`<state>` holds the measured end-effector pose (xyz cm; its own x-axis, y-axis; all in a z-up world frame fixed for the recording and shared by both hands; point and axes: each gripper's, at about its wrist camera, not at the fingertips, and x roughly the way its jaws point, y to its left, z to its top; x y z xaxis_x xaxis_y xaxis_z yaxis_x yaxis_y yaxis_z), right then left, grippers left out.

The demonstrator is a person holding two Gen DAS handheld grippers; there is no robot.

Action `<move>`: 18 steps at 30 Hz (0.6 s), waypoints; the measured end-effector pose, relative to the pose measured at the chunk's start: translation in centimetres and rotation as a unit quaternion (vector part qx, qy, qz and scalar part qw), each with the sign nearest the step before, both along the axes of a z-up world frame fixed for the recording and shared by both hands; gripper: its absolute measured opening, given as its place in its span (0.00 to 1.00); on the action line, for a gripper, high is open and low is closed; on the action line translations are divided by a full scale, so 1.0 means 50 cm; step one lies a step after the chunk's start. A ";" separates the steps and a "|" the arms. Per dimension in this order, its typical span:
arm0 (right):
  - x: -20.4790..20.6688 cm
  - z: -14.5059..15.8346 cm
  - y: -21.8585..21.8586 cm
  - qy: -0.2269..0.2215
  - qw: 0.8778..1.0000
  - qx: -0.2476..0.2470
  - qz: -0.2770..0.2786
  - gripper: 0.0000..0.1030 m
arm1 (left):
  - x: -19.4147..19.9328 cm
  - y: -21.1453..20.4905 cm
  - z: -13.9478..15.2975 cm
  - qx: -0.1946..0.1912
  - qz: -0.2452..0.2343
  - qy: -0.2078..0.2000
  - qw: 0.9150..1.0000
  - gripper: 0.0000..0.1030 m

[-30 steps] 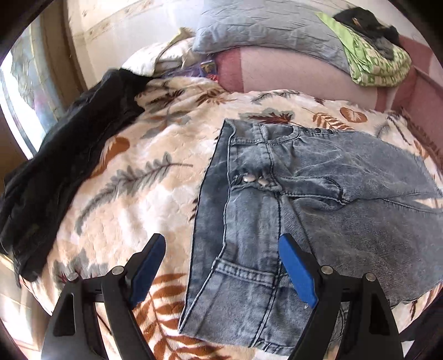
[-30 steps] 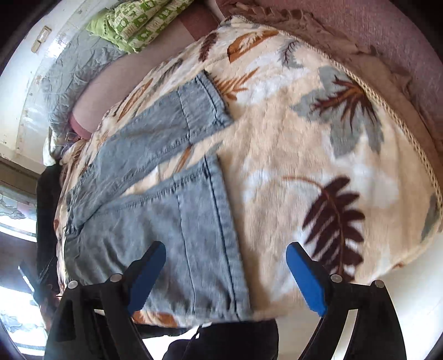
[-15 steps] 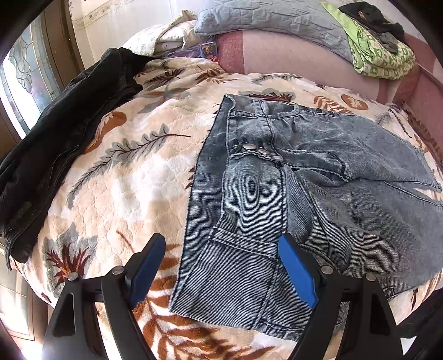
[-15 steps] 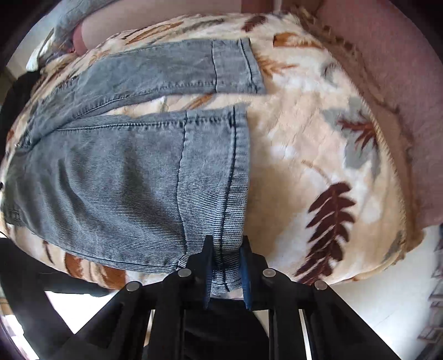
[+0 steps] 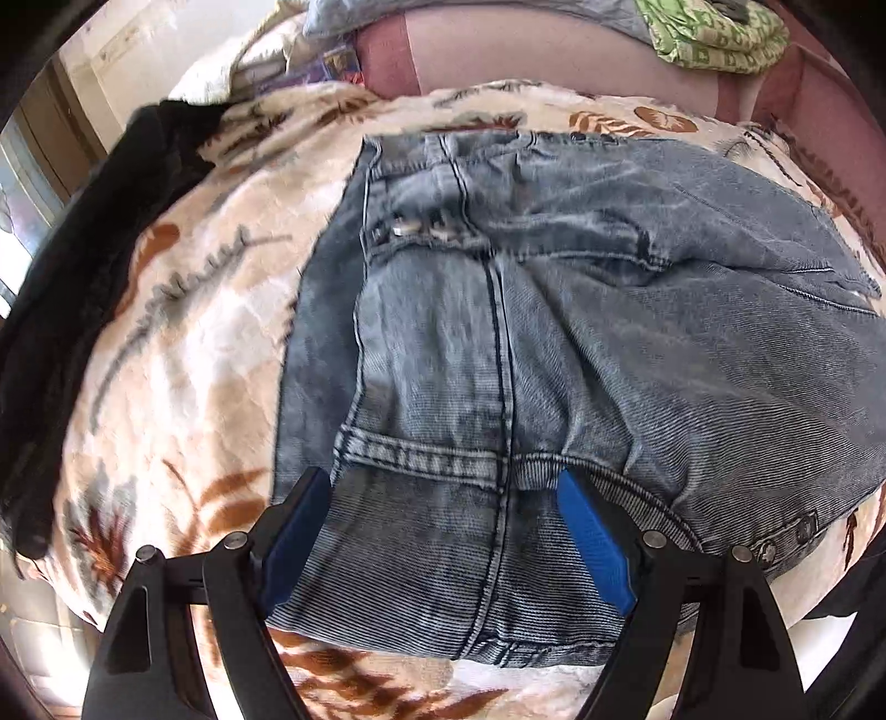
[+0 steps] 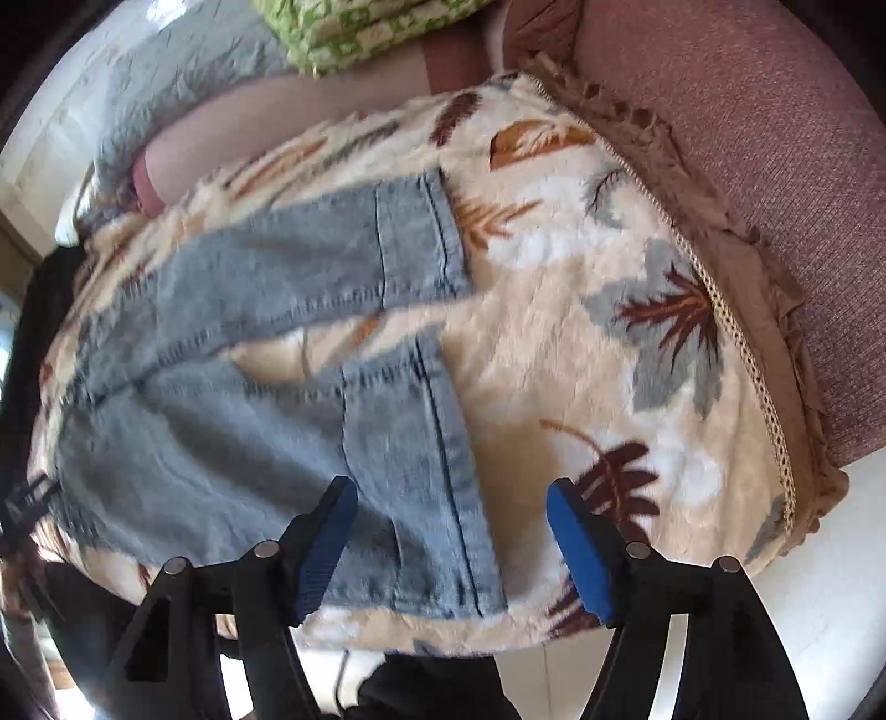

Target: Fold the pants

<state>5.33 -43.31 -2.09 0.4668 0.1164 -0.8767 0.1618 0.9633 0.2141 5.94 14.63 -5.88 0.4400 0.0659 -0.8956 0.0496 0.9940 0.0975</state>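
Observation:
Grey-blue denim pants (image 5: 554, 332) lie spread flat on a leaf-patterned blanket (image 5: 183, 343). In the left wrist view the waistband and pocket end fills the frame. My left gripper (image 5: 443, 531) hovers open just over the near waist corner, blue pads on either side of a seam, not pressing. The right wrist view shows the two leg cuffs: far leg (image 6: 343, 255), near leg (image 6: 332, 443). My right gripper (image 6: 451, 545) stands over the near cuff with its jaws opening; the cuff lies below them, not gripped.
A black garment (image 5: 72, 310) lies along the blanket's left side. Folded green patterned cloth (image 5: 714, 39) and a grey pillow rest on the pink sofa back. The sofa arm (image 6: 775, 166) borders the blanket's fringed edge. White floor (image 6: 803, 609) shows beyond the cuffs.
The left gripper has sunk closer to the waist corner, staying open. The right gripper shut on the near cuff half a second ago, and now it has let go and lifted away.

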 end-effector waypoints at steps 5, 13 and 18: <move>0.131 -0.101 -0.002 0.084 0.996 0.025 0.003 0.57 | -0.002 0.021 -0.008 -0.027 0.015 0.008 0.999 0.87; 0.147 -0.044 0.038 0.024 0.993 -0.117 0.015 0.17 | 0.001 0.020 -0.013 -0.021 0.013 0.004 1.000 0.90; 0.159 -0.116 0.039 0.027 0.989 -0.145 0.000 0.19 | 0.006 0.018 -0.015 -0.023 0.016 0.003 1.000 0.90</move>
